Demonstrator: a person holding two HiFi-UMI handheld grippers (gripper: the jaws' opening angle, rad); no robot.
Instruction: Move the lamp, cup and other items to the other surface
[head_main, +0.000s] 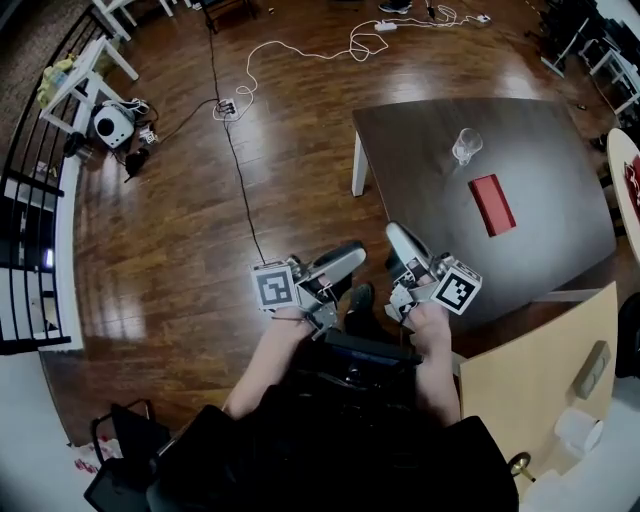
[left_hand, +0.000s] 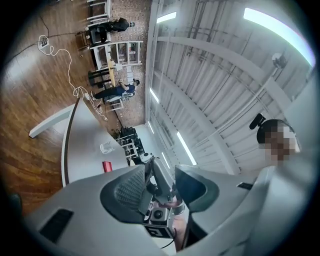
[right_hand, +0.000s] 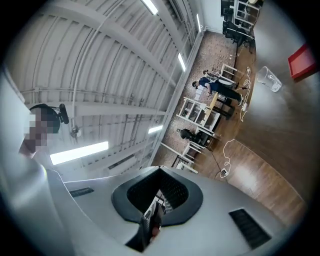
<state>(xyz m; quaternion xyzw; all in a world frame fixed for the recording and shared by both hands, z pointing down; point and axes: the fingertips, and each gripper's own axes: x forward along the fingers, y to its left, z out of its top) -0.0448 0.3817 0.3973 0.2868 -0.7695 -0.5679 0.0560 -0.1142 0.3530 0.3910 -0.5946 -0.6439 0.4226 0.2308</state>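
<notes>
Showing the person's two tools held side by side in front of the body, over the floor (head_main: 180, 250) and at the near edge of the dark worktop (head_main: 550, 140).

(a) The left hand-held gripper (head_main: 338, 268) has its jaws apart with nothing between the pads. In its own view the gap frames only the other tool beyond.

(b) The right hand-held gripper (head_main: 400, 242) has its jaws together and holds nothing. In the head view its tip overlaps the dark worktop's edge.

(c) The cup (head_main: 466, 145) is clear and upright, and it stands on the dark worktop towards the far side. The red box (head_main: 492, 203) lies flat on the same top, nearer the person, close to the cup but not touching it. Both are apart from either tool.

(d) The pale worktop (head_main: 520, 385) at lower right carries a white roll (head_main: 578, 430) and a grey item (head_main: 592, 368) — what the latter is cannot be told.

(e) A black cable (head_main: 240, 180) runs across the floor from near the person's feet to a power strip (head_main: 226, 106). A white cable (head_main: 300, 50) loops beyond the dark worktop.

Both gripper views take in the ceiling as well as the dark worktop, where the cup and the red box show small.
</notes>
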